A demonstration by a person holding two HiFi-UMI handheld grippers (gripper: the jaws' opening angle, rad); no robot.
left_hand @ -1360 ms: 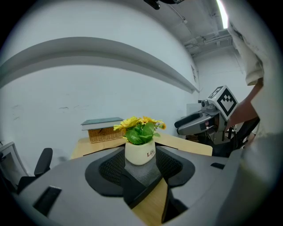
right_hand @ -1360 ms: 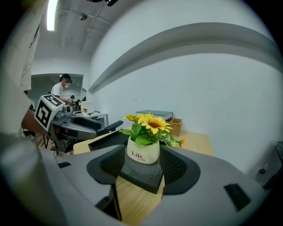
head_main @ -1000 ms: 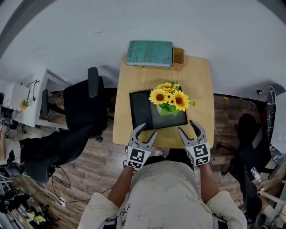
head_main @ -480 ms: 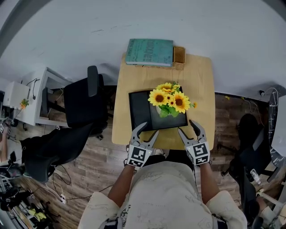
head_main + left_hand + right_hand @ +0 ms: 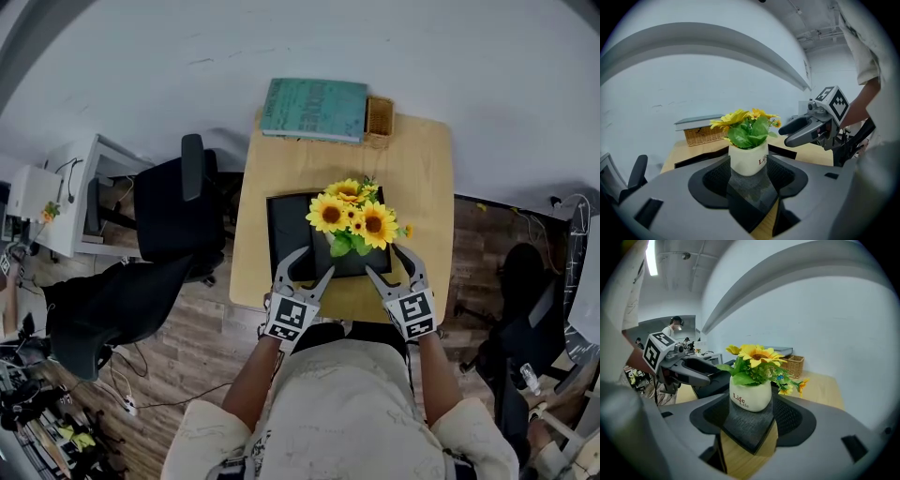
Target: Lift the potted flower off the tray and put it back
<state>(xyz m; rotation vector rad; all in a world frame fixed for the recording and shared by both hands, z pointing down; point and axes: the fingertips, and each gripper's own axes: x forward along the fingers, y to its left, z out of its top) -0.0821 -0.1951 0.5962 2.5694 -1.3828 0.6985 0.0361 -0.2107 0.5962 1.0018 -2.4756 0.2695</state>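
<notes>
Facing the potted flower (image 5: 352, 217), upright on the right half of the dark tray (image 5: 289, 225) in the middle of the wooden table (image 5: 422, 169). Holding the left gripper (image 5: 316, 261) and the right gripper (image 5: 382, 260) low at the tray's near edge, one to each side of the flower, both angled inward toward it. Have just been spreading both sets of jaws; now held wide apart, clamped on nothing. Looking along each gripper, seeing the white pot lined up with the gap, just ahead of the tips, with no pad pressing on it. Judging this as the approach before the grasp, with the lift not yet begun. Risking several things from here: closing one side sooner than the other and shoving the pot sideways across the tray; pinching leaves or petals instead of the pot wall, under so wide an overhang of blooms; squeezing the round, smooth wall too high and tilting it or letting it slip down; knocking the two grippers together, with so little room between them; hooking the tray's rim and dragging it along. Safer to go in low, level and evenly from both sides.
</notes>
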